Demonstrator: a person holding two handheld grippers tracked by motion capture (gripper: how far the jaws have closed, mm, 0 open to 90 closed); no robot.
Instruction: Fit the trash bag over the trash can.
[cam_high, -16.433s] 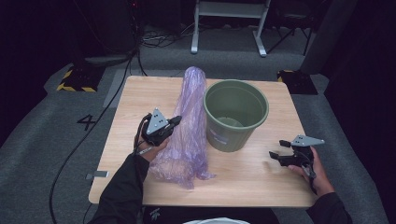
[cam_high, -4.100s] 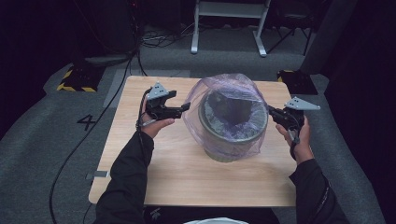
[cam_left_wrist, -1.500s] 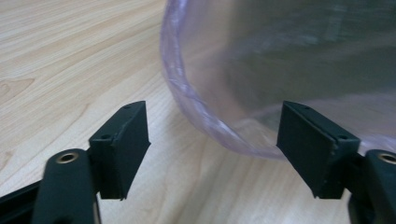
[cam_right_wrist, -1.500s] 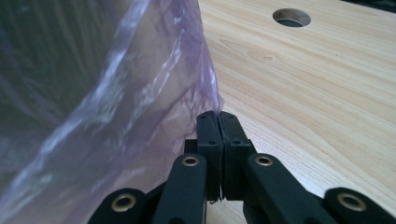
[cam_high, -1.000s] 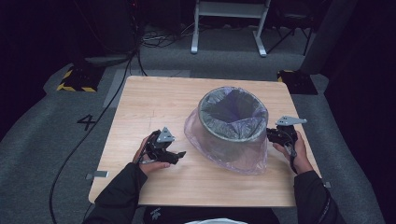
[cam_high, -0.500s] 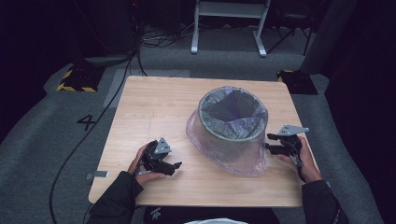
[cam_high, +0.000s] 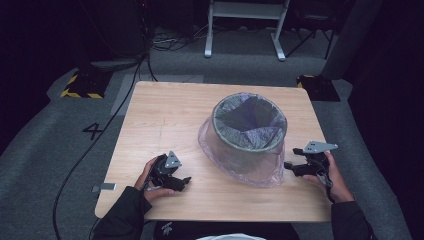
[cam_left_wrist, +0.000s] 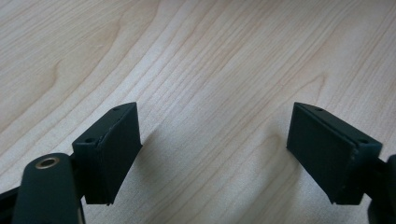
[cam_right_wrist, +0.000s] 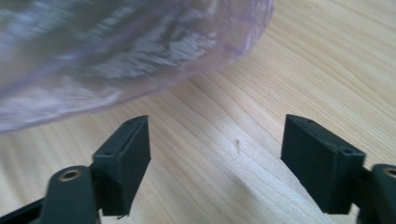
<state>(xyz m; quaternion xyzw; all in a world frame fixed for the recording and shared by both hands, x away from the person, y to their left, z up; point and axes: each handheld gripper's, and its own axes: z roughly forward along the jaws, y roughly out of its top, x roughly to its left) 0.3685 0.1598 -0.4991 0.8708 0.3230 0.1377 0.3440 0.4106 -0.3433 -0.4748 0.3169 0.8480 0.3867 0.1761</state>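
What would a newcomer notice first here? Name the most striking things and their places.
The green bin stands right of the table's middle, a purple bag lining it and draped down its outside. The left gripper rests open near the front left edge. The right gripper lies open just right of the bag's loose skirt, holding nothing.

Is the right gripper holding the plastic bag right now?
No, the right gripper has its jaws wide apart over bare table, with the bag beyond them.
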